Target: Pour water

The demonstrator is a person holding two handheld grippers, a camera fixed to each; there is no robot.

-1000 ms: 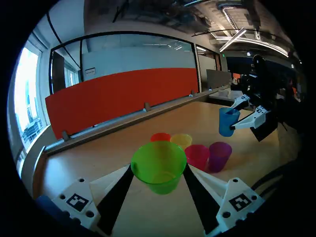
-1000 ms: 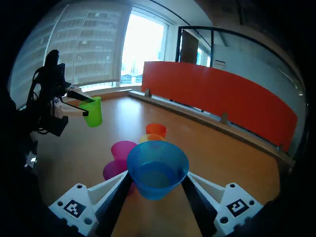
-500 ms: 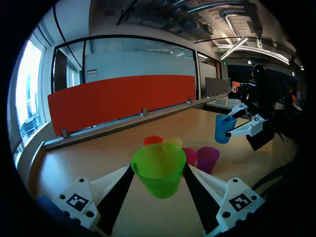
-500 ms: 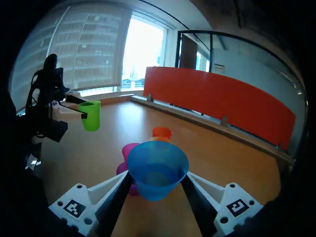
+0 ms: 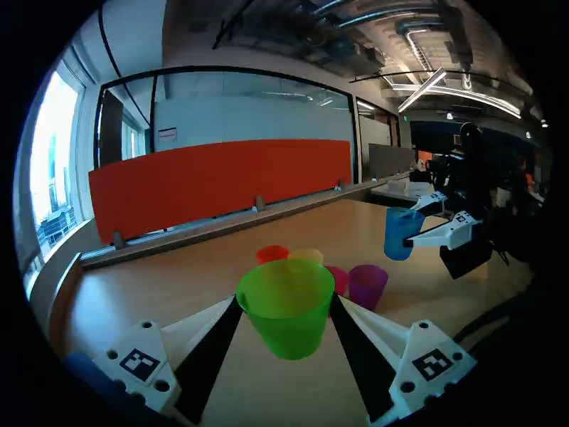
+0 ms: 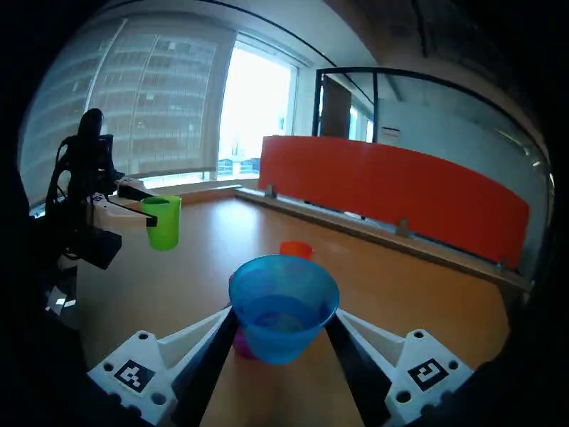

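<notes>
My left gripper (image 5: 284,313) is shut on a translucent green cup (image 5: 286,306), held upright above the wooden table (image 5: 142,313). My right gripper (image 6: 283,324) is shut on a blue cup (image 6: 283,306) that holds some water. In the left gripper view the right gripper (image 5: 430,224) hangs at the far right with the blue cup (image 5: 400,233). The right gripper view shows the left gripper (image 6: 128,203) at the far left with the green cup (image 6: 164,222).
Several cups stand grouped on the table: orange (image 5: 272,254), yellow (image 5: 307,255), pink (image 5: 338,279) and purple (image 5: 368,286). An orange divider panel (image 5: 213,181) runs along the table's far edge. Bright windows (image 6: 252,107) lie behind the left gripper.
Both grippers have risen with their cups, so the cups on the table sit lower and farther in each view. The green cup, tilted a second ago, now stands upright.
</notes>
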